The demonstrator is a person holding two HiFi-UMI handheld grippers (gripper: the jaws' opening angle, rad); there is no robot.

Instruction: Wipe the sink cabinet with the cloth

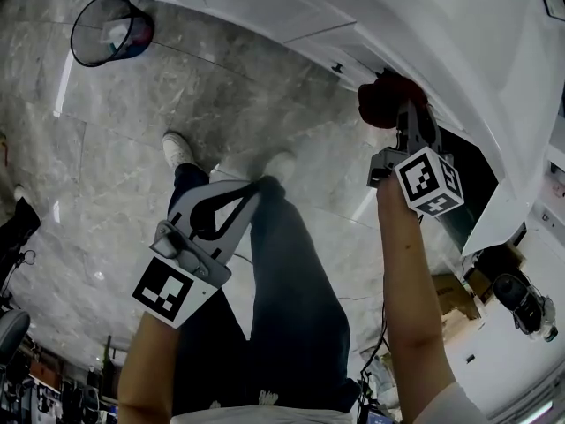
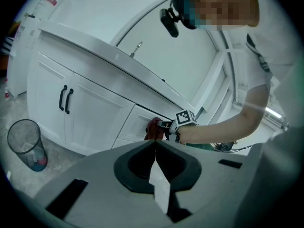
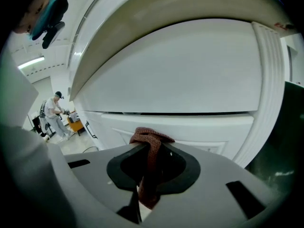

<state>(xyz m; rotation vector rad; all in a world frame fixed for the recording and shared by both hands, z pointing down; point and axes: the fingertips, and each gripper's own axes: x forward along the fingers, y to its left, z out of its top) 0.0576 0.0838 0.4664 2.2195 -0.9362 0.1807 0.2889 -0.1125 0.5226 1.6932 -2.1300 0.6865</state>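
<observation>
Cloth (image 3: 148,145), a dark red knitted rag, was pinched in the right gripper (image 1: 406,120), whose jaws were clenched on it. A bunched fold stuck out past the tips and a tail ran back through the jaw opening. That left a soft wad out front, so fabric rather than plastic would meet the paintwork.

The wad was held up at the white sink cabinet (image 2: 95,109), on the drawer front (image 3: 190,127) just under the overhanging countertop. It looked to be touching the panel, though the contact itself could not be confirmed. The step in hand appeared to be wiping this upper face of the cabinet. Just to the right, a cabinet door (image 1: 505,203) stood open on a dark interior.

The left gripper (image 1: 252,191) hung low and well apart from the cabinet, over the person's legs, with its jaws pressed together on nothing. It probably only needed to stay out of the way. A mesh waste bin (image 2: 26,144) stood on the marble floor beside the cabinet's far end.
</observation>
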